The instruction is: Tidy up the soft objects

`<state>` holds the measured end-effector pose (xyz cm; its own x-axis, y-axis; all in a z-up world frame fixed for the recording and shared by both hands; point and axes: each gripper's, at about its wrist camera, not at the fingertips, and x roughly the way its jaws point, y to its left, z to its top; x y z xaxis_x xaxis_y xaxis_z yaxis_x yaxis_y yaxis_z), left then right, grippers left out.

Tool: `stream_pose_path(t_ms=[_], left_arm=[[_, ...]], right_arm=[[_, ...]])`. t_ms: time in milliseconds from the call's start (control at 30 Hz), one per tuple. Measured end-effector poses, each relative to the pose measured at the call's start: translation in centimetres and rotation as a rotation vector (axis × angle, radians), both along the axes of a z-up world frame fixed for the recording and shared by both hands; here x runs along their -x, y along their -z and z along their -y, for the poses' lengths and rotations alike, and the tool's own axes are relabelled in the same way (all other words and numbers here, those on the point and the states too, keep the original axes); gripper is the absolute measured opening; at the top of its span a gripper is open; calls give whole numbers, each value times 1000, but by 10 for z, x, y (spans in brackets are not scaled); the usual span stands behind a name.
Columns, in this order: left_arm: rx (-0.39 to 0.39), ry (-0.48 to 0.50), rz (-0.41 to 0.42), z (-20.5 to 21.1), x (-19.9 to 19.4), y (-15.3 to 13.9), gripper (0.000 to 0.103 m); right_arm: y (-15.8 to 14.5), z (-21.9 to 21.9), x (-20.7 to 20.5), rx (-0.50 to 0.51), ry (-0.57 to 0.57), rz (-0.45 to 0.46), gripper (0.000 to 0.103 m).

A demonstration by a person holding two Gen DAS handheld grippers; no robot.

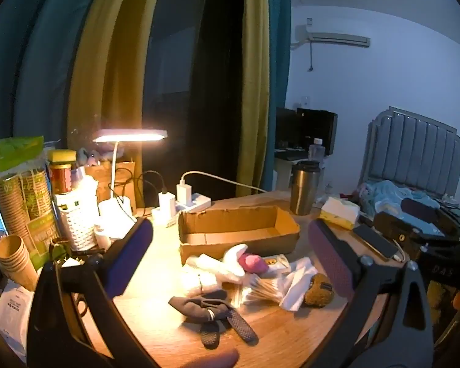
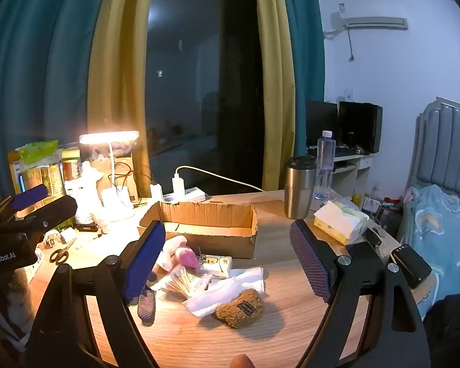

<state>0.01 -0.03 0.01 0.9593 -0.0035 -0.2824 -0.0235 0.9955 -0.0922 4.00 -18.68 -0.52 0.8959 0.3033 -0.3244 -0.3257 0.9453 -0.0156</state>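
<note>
A: What's lying nearest the left gripper [image 1: 230, 254]?
B: A dark sock [image 1: 204, 305], sprawling on the table [image 1: 279, 337] with its grippy sole facing up. Its jaws are standing wide, gripping nothing.

A: And the right gripper [image 2: 227, 256]?
B: Also gaping wide and carrying nothing. A brown plush [image 2: 240, 308] is sitting nearest it, touching a white cloth [image 2: 230, 285].

A: What's lying behind those?
B: A bundle of cotton swabs [image 2: 181, 282] is resting beside the cloth, and past it a pink-and-white plush [image 2: 181, 253] is leaning by a small cartoon packet [image 2: 220, 263].

A: And the box [image 2: 211, 225]?
B: It's sitting open just behind the pile, with nothing showing inside from here.

A: Farther back?
B: A steel tumbler [image 2: 299, 187] is standing to the right with a tissue pack [image 2: 340, 222] near it; a lamp [image 2: 109, 138] is glowing at the left, and curtains [image 2: 116, 76] are hanging behind.
</note>
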Motion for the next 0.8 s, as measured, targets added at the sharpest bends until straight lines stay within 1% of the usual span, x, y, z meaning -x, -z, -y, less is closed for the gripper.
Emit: stream_pose_path(t_ms=[67,133,200,367,567,800], left_arm=[[-2,8,3,1,-1,0,102],[9,-3,29,0,3,0,102],[1,-1,28,1,7,0,102],[-16,0,33,2,10,-2,102],[-6,3,9,2,6,1,102],[-1,8,0,1,2,1,102]], right_arm=[[0,0,0,2,1,-6,86],[1,1,-1,-1,3,-7,86],[4,0,-3,0,4,-12,86],[-1,0,2,5,3,-4,86],[-2,1,-2,3,3,-8,86],[0,0,-2,0,5,-9,86]])
